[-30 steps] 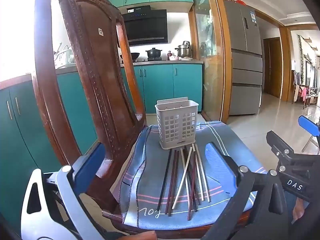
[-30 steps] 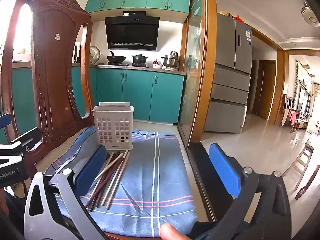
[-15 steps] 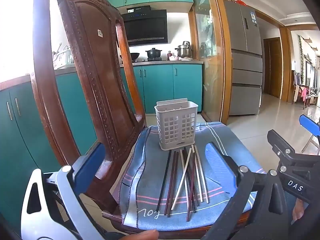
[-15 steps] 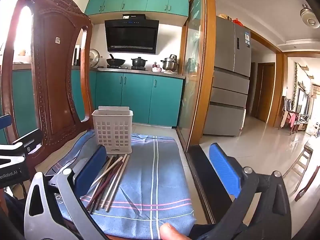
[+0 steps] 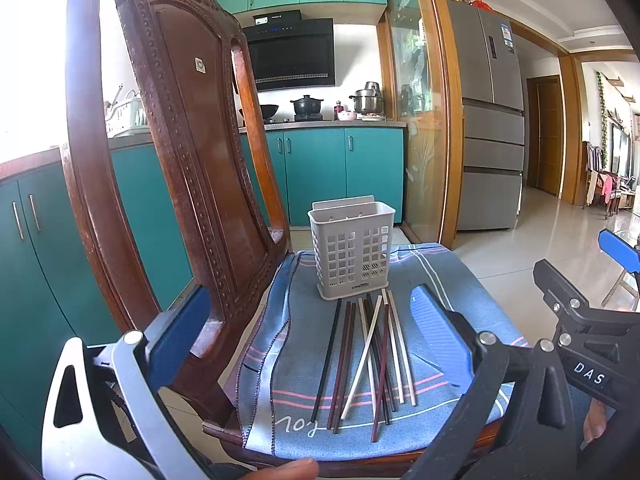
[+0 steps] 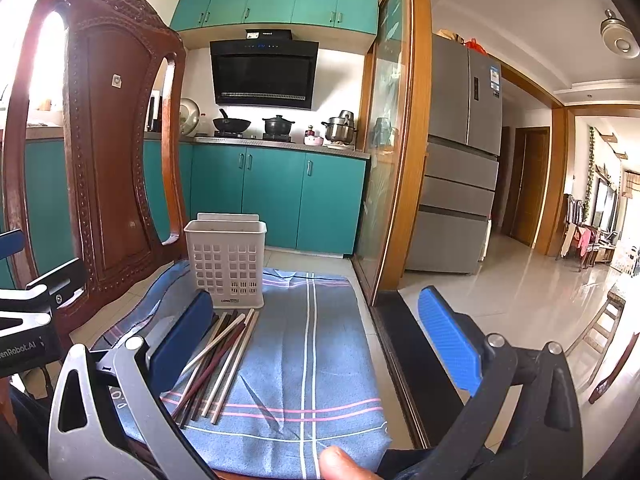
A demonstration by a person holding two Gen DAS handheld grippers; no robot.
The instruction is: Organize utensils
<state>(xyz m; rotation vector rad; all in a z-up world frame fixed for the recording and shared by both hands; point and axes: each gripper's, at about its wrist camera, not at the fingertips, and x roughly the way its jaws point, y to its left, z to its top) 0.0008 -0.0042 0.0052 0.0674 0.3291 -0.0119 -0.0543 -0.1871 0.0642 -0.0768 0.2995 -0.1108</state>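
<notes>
Several chopsticks (image 5: 370, 356), dark and pale, lie fanned on a blue striped cloth (image 5: 452, 280) over a chair seat. Behind them stands an empty white perforated holder (image 5: 352, 254). My left gripper (image 5: 308, 328) is open above the near ends of the chopsticks, holding nothing. In the right wrist view the same chopsticks (image 6: 224, 356) lie beside the left blue pad, the holder (image 6: 226, 258) just beyond. My right gripper (image 6: 316, 332) is open over the bare cloth (image 6: 312, 360), right of the chopsticks.
The carved wooden chair back (image 5: 168, 152) rises close on the left. Teal cabinets (image 5: 340, 172) and a stove counter stand behind, a glass door frame (image 6: 400, 160) and grey fridge (image 6: 460, 160) to the right. A fingertip (image 6: 344, 464) shows at the bottom edge.
Both views shifted only slightly; the right gripper edged a little forward toward the cloth. The chopsticks and holder have not moved, and both grippers stay open.
</notes>
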